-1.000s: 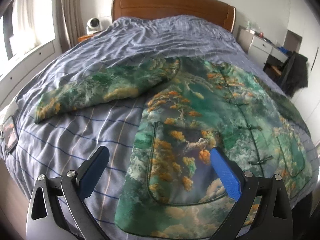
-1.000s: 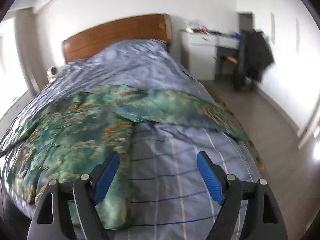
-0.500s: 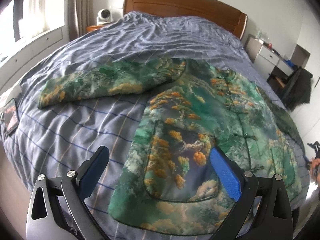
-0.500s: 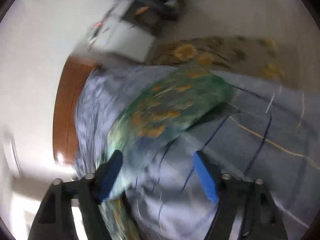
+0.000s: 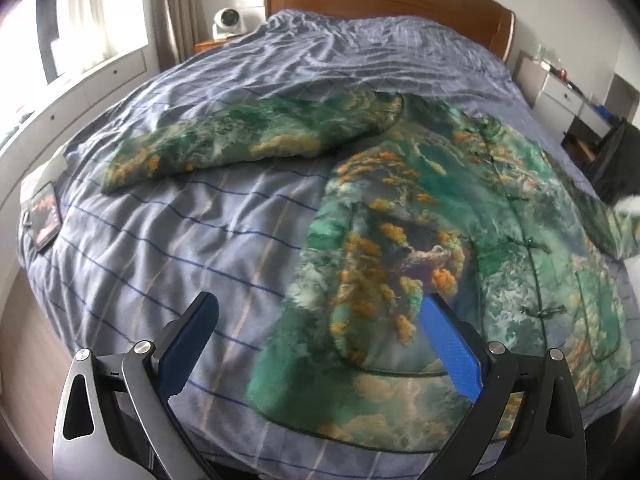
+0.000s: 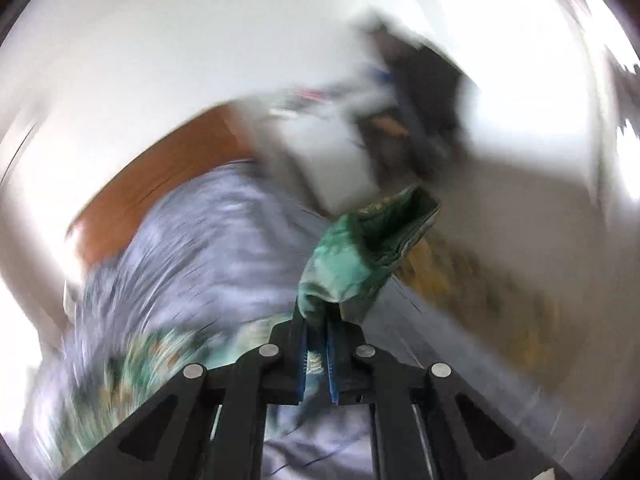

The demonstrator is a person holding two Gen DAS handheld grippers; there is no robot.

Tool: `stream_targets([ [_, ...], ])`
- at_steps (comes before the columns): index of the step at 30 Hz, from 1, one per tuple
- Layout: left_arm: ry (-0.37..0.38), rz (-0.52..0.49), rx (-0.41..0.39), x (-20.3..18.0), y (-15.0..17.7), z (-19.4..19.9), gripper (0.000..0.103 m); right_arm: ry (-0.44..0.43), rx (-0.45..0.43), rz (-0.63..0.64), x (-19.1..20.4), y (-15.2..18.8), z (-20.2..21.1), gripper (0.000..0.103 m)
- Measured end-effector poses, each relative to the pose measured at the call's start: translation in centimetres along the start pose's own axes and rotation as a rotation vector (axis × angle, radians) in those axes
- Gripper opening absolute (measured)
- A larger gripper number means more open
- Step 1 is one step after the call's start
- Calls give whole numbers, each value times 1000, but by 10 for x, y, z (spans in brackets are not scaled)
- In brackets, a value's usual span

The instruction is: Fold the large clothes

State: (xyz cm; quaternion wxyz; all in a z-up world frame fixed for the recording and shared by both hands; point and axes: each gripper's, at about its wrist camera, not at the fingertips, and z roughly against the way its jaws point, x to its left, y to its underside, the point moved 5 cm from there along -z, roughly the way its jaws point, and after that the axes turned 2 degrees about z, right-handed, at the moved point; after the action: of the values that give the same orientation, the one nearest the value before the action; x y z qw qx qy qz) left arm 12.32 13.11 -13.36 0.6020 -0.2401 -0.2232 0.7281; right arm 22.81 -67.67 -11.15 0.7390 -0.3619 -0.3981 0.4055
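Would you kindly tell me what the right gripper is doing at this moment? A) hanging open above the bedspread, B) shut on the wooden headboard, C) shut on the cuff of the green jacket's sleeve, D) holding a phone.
C: in the right wrist view the right gripper has its blue fingers pressed together on the jacket sleeve, whose open cuff sticks out beyond them.
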Motion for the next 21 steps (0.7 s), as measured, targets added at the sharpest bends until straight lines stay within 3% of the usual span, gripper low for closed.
stream_targets([
  [3,33,-22,-12,-17,-1,1,101,-114,-56,354,109,4,46,8],
  [5,49,-41,-18,-25,-1,3,101,-175,-58,464,153,18,59,8],
  [9,81,-80,-17,-39,5,9,101,-293,10,652,237,80,64,8],
  [16,120,-128,19,-55,15,3,101,-350,239,822,289,208,40,10],
  [18,138,-148,38,-64,16,-1,101,-328,317,858,281,242,46,19],
  [20,163,-171,49,-75,15,-3,101,-315,385,871,271,261,49,40],
  [21,179,-179,54,-81,15,-3,101,-316,393,862,263,265,58,43],
])
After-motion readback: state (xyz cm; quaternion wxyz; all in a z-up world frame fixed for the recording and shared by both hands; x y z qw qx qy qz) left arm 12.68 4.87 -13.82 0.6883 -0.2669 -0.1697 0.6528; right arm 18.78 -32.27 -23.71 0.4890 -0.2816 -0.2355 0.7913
